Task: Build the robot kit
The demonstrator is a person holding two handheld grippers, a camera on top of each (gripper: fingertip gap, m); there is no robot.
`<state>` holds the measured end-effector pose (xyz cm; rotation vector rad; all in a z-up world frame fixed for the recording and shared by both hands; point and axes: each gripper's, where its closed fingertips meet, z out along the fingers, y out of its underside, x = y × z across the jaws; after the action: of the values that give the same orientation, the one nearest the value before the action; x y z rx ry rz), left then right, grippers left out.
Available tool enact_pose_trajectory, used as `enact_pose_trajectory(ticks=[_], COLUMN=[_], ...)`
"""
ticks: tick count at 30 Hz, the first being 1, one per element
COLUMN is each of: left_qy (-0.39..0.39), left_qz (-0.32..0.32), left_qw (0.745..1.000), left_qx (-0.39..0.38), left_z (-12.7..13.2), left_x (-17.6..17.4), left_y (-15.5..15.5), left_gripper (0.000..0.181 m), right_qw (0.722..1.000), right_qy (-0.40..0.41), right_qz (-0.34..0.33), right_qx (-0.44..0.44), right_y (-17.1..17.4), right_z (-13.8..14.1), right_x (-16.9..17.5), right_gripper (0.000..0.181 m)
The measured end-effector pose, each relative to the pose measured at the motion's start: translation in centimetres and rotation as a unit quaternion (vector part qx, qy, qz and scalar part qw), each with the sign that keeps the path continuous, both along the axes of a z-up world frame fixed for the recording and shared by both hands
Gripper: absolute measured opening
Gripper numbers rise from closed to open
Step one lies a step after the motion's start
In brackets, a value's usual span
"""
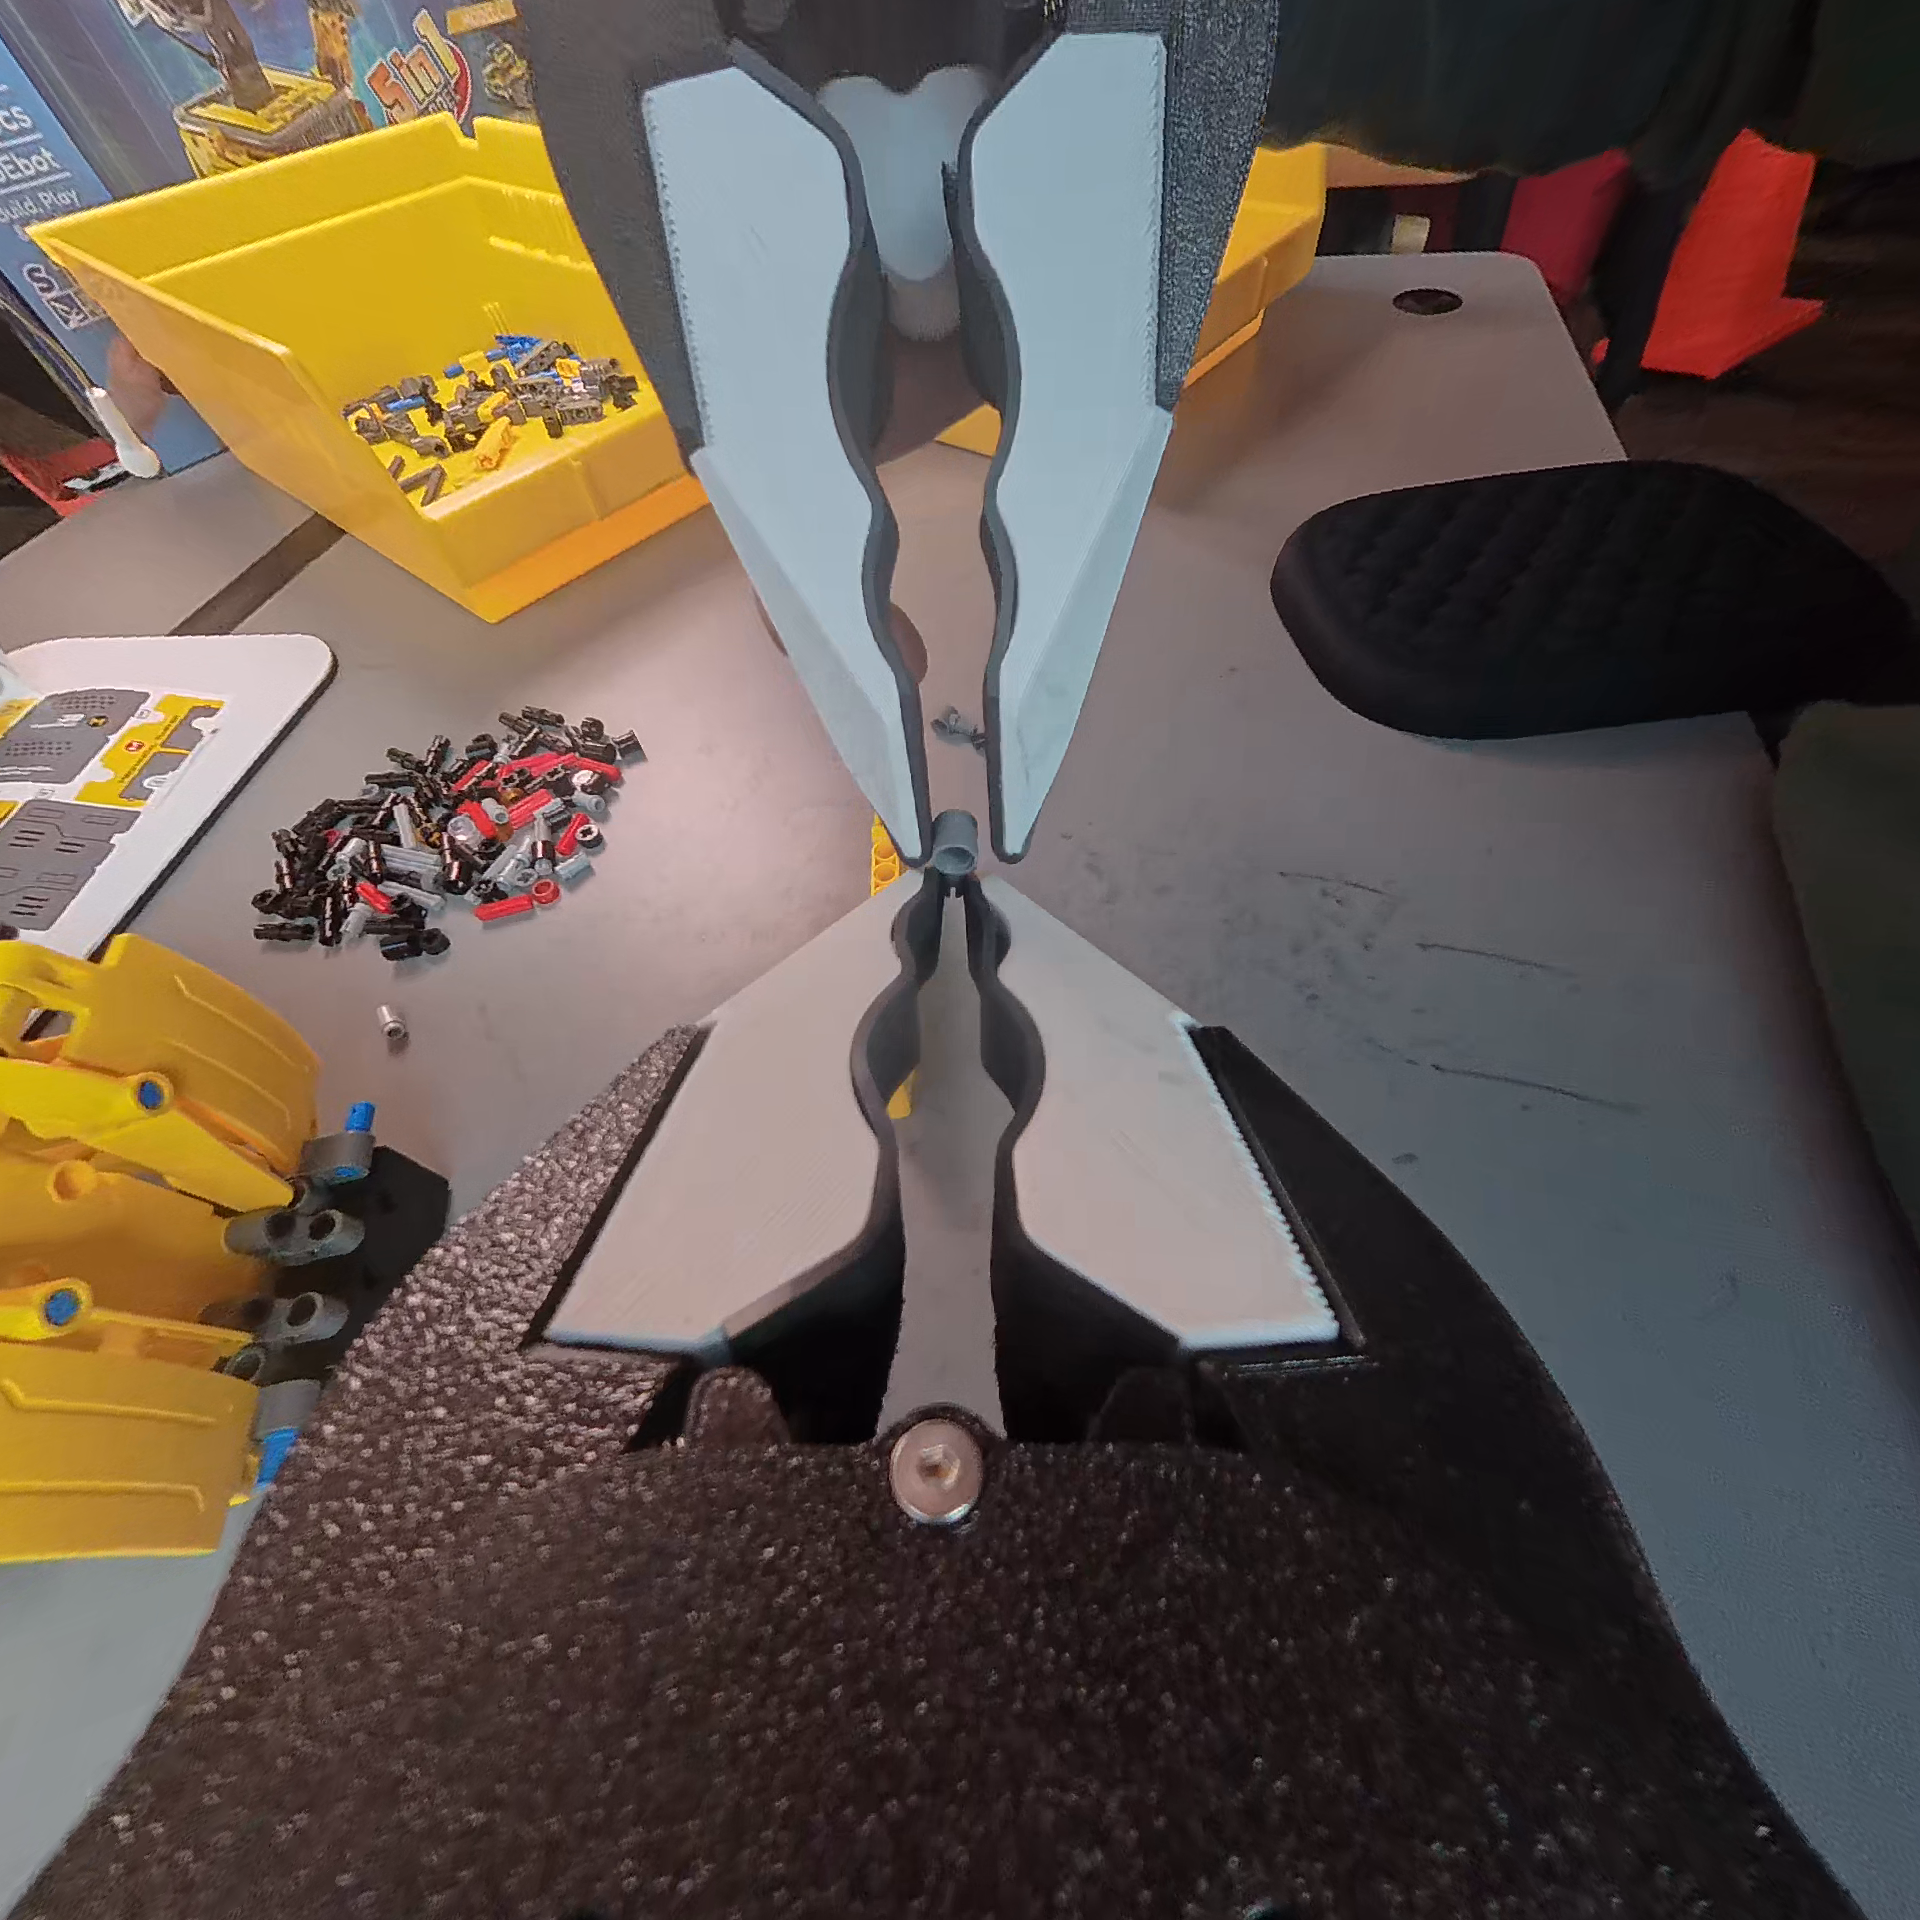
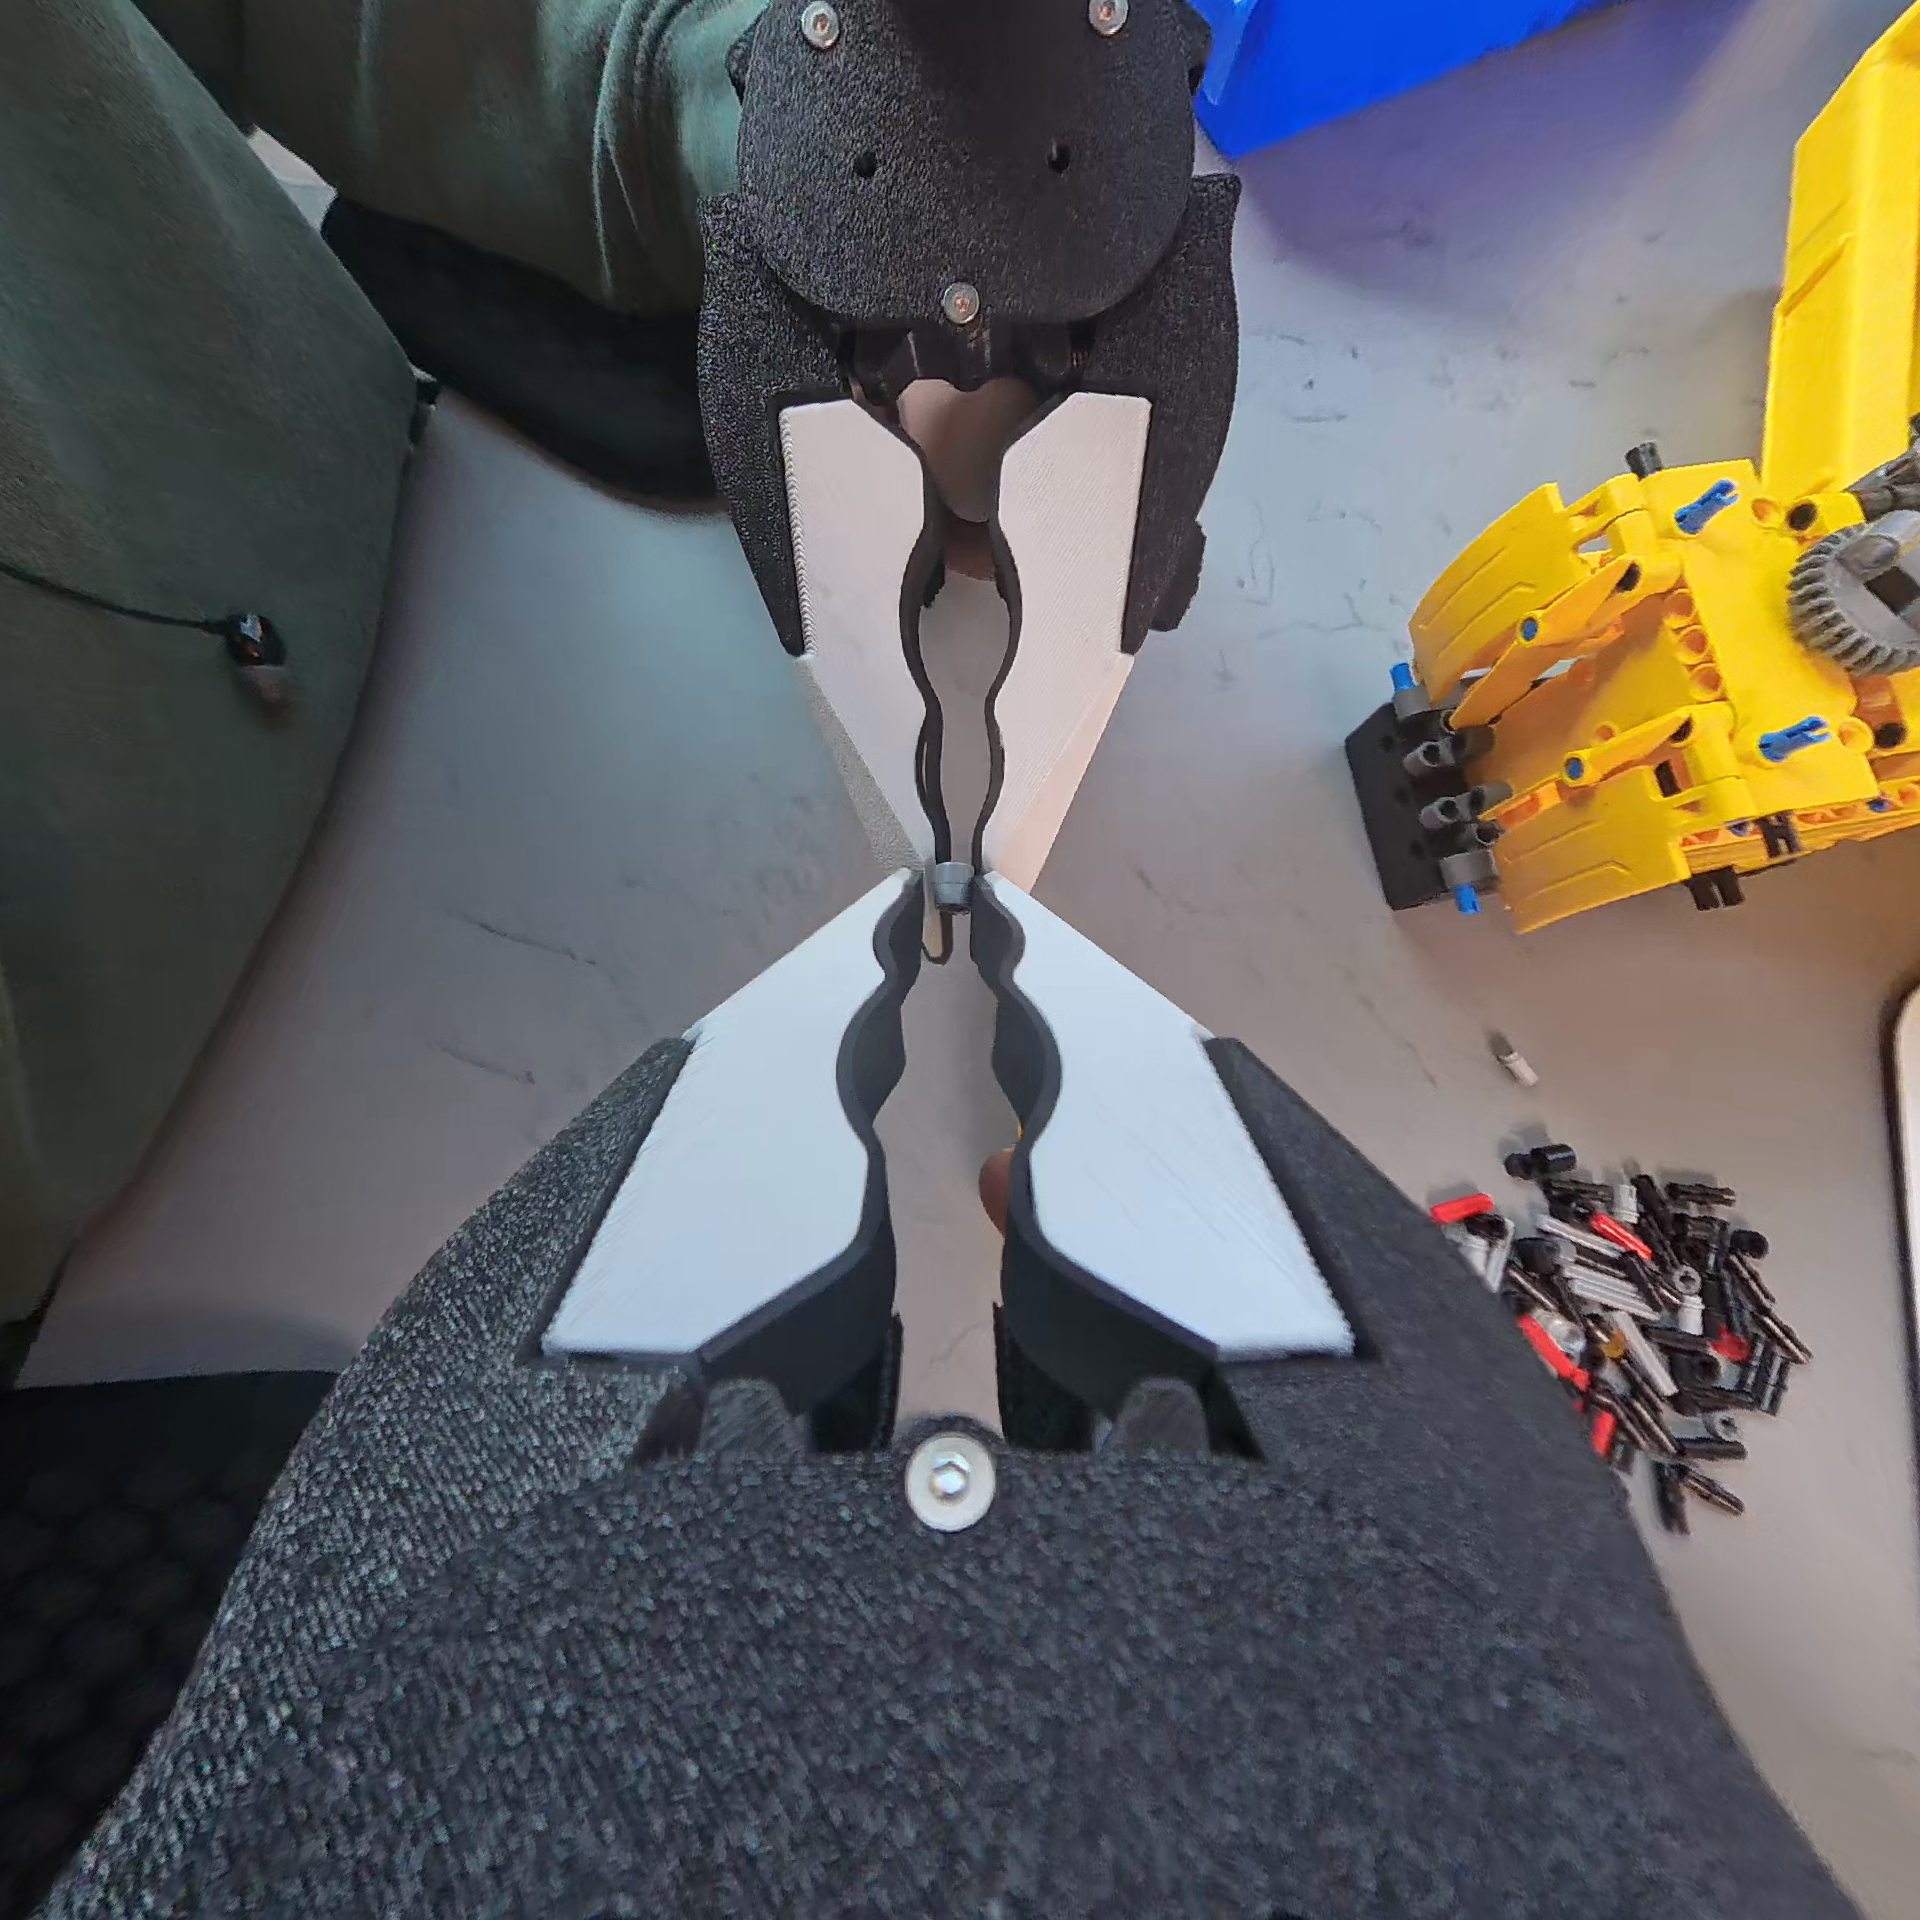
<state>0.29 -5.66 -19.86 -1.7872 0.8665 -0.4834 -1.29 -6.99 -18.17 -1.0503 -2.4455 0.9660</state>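
My two grippers meet tip to tip above the grey table [image 1: 1403,1039]. In the left wrist view my left gripper [image 1: 953,885] is shut on a small black pin [image 1: 954,883]. My right gripper [image 1: 958,847] comes from the top, with its fingertips around a small grey bush [image 1: 956,837] that sits on the pin's end. In the right wrist view my right gripper [image 2: 948,891] holds the grey bush [image 2: 948,881], and my left gripper [image 2: 951,854] closes on it from the top. A yellow beam [image 1: 883,852] lies on the table below the tips.
A pile of small black, grey and red pins [image 1: 447,831] [image 2: 1631,1320] lies on the table. A yellow brick model [image 1: 125,1195] [image 2: 1662,727], a yellow parts bin [image 1: 312,291], a sticker sheet [image 1: 94,790], a black cushion [image 1: 1579,592] and a green sleeve [image 2: 156,416] surround it. The grippers are tip to tip, or close to it.
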Motion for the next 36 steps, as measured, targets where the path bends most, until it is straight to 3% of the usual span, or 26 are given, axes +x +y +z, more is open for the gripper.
enact_pose_trajectory(ticks=[19,24,27,36], left_qy=[0.025,0.05,0.065,0.1], left_qz=[0.016,0.057,0.055,0.053], left_qw=[0.999,0.995,0.993,0.987], left_qx=[-0.023,-0.06,-0.086,-0.111], left_z=[-1.3,-2.9,-4.1,-5.7], left_x=[-0.4,-2.3,-2.0,-1.1], left_y=[0.2,1.0,1.2,2.0], left_gripper=[0.004,0.024,0.026,0.008], right_qw=[0.999,0.998,0.995,0.994], right_qy=[-0.022,-0.051,-0.068,-0.093], right_qz=[-0.003,-0.027,-0.022,-0.017], right_qx=[0.031,0.04,0.064,0.059], right_y=[0.6,3.0,3.5,3.8], right_z=[-1.3,-3.0,-4.5,-5.5], right_x=[-0.2,-0.2,0.1,0.4], right_gripper=[0.007,0.007,0.007,0.007])
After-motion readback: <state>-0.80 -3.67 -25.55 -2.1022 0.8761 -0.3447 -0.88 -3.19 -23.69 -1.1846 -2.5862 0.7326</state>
